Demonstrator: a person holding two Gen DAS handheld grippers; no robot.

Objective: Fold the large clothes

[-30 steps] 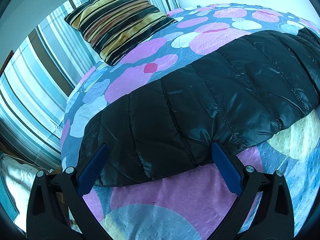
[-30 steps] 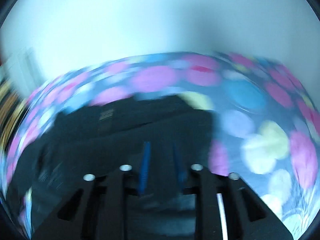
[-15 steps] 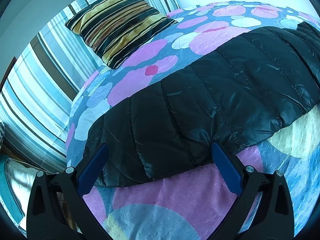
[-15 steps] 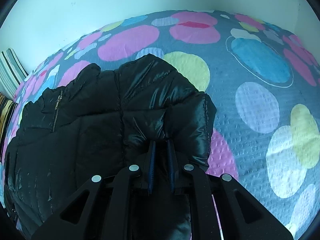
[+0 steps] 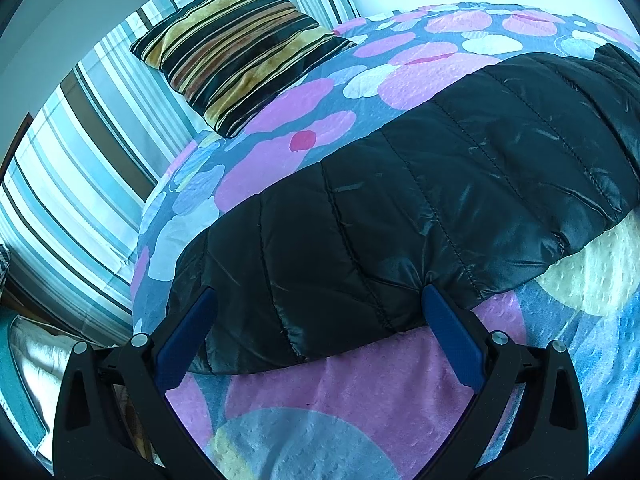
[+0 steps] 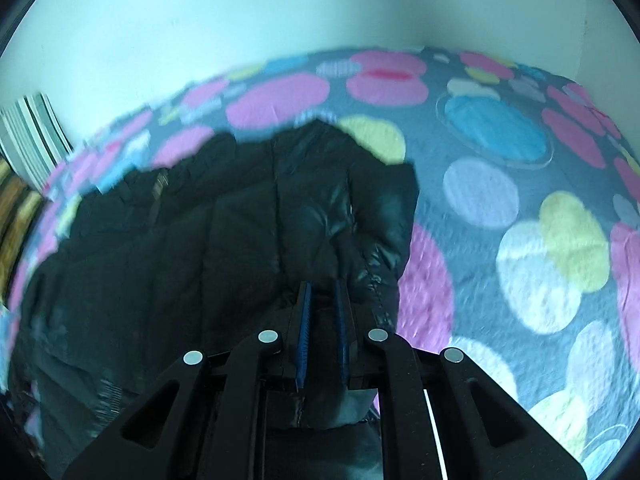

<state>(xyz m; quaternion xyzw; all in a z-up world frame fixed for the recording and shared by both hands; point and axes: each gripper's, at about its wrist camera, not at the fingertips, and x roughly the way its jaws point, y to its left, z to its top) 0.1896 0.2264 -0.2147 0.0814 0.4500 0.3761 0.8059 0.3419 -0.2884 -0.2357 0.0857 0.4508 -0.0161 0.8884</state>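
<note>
A black quilted puffer jacket lies across a bed with a spotted cover. My left gripper is open, its blue pads on either side of the jacket's near hem without pressing it. In the right wrist view the jacket fills the left half. My right gripper is shut on a bunched fold of the jacket near its right edge, and black fabric shows between the blue pads.
A striped black and gold cushion leans on striped bedding at the head of the bed. A pale wall runs behind the bed. Bare spotted cover spreads to the jacket's right.
The right wrist view has shifted and blurred again, and the bed looks closer, with the gripper still clamped on the jacket fold. The left gripper's view has hardly changed.
</note>
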